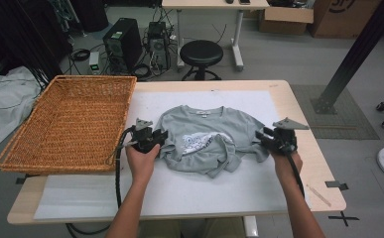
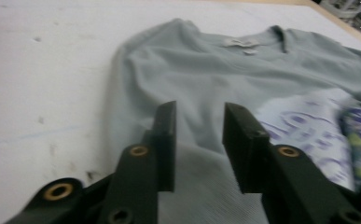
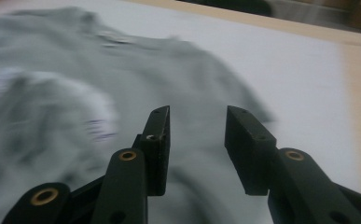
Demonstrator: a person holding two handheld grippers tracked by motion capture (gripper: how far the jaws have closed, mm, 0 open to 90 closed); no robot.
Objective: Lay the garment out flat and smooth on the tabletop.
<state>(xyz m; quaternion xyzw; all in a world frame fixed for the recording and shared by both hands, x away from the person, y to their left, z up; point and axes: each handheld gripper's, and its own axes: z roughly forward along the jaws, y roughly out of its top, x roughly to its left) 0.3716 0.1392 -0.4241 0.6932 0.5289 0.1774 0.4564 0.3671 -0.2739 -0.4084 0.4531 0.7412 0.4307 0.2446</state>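
Both hands' parted grippers flank grey shirt (image 1: 207, 136), collar pointing away.

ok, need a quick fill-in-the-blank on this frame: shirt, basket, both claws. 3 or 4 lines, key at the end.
1. The grey T-shirt lies on the table with its printed side facing ____.
2. The wicker basket holds ____.
3. The left claw has its jaws ____ over the shirt's fabric.
4. The right claw is at the shirt's ____ edge in the high view.

Missing words: up; nothing; open; right
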